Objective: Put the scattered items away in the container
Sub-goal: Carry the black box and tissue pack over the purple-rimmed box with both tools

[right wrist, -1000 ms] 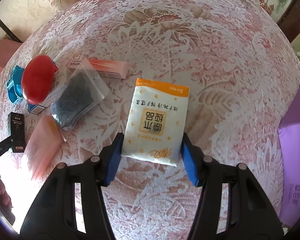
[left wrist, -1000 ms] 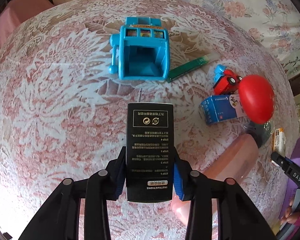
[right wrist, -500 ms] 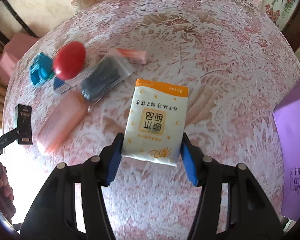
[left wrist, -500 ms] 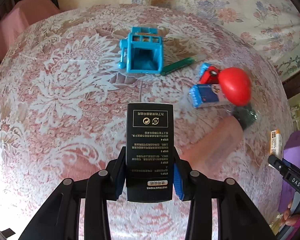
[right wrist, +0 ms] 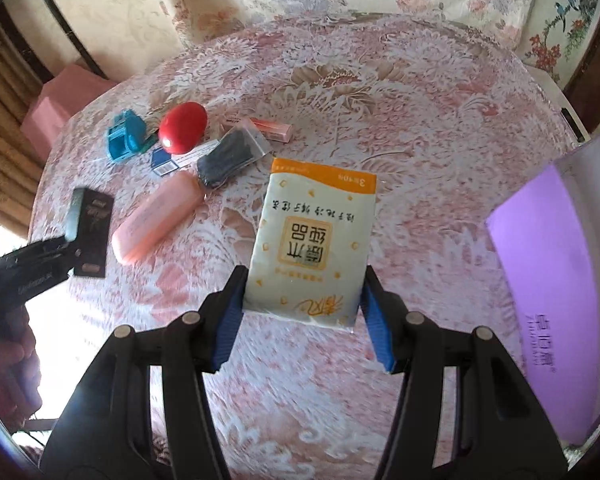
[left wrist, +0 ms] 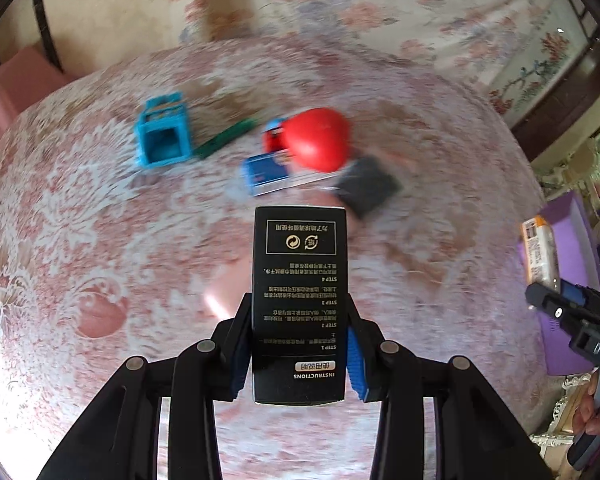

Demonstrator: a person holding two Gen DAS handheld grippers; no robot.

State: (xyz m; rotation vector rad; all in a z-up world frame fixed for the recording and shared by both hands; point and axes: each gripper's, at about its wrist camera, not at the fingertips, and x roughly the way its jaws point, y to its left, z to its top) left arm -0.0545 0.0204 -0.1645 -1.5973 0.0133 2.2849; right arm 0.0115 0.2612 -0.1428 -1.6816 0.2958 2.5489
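Your left gripper (left wrist: 300,356) is clamped on the black instruction box (left wrist: 300,300), which sticks straight out ahead of its 2 fingers, off the tablecloth (left wrist: 80,240). Your right gripper (right wrist: 304,316) pinches the white-and-orange tissue pack (right wrist: 312,240) the same way.

Only your right view shows the purple container (right wrist: 552,288) properly, just off that gripper's right side, with its pale rim facing you. Your left view catches it as a sliver at the far right.

Ahead-left of your right gripper lie the pink case (right wrist: 156,216), dark bag (right wrist: 228,156), red ball (right wrist: 183,126) and blue toy (right wrist: 125,140). In your left view they are blurred, and the pink case is not visible at all. A green stick (left wrist: 224,140) beside the blue toy shows clearly only there.
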